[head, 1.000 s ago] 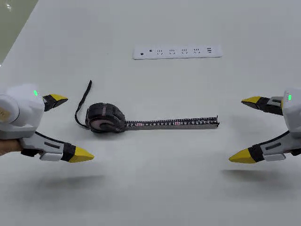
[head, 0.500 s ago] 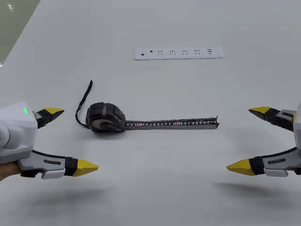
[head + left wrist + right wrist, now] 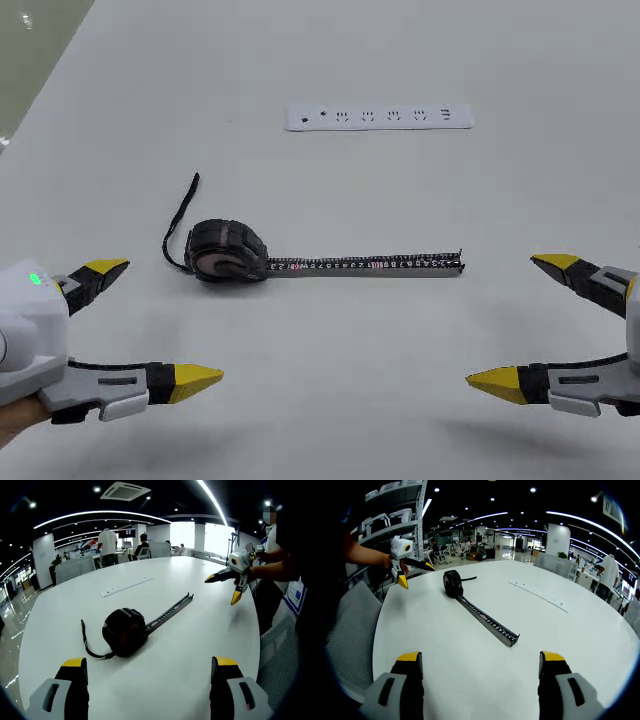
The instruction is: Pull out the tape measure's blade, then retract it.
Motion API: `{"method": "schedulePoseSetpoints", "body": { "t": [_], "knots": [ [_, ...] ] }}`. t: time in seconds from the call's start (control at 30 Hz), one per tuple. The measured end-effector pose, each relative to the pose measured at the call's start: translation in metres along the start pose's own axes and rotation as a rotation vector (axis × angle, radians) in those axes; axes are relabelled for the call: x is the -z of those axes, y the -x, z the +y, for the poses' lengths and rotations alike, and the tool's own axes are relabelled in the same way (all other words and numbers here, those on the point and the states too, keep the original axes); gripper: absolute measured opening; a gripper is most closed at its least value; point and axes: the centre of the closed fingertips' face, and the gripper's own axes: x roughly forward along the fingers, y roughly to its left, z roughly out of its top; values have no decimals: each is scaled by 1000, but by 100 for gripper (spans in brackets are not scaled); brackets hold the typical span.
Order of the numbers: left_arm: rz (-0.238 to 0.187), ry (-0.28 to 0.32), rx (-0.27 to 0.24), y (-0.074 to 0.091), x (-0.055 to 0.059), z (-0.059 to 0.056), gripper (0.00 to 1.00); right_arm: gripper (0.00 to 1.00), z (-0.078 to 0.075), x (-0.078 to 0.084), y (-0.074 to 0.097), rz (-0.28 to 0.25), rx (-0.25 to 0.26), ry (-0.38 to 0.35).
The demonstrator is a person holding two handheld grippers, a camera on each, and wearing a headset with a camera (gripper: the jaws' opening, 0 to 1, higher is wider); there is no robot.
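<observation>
The round black tape measure lies mid-table on the white tabletop, its dark numbered blade drawn out flat to the right, a white power strip well behind it. The left gripper hangs near the case, the right gripper out past the blade's tip, both with yellow-tipped jaws spread wide, clear of everything.

Black tape measure lies on its side, blade extended flat rightward, seemingly unlocked
</observation>
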Motion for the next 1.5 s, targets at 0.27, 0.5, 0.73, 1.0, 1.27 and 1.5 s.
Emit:
{"method": "schedulePoseSetpoints", "body": {
  "t": [0.27,0.5,0.73,1.0,1.27,1.5],
  "knots": [
    [-38,29,-33,3,-3,-4,100,98,6,-4,-1,-13,25,-16],
    [-95,66,-89,5,-8,-12,100,99,17,-7,0,-46,85,-57],
    [-116,91,-127,5,-11,-15,100,99,16,-13,1,-76,151,-85],
    [-122,119,-176,9,-10,-23,100,99,18,-21,3,-95,211,-128],
    [-130,123,-189,11,-16,-30,100,99,30,-28,1,-108,229,-117],
    [-130,129,-201,14,-16,-35,100,98,37,-28,3,-113,225,-135]
  ]
}}
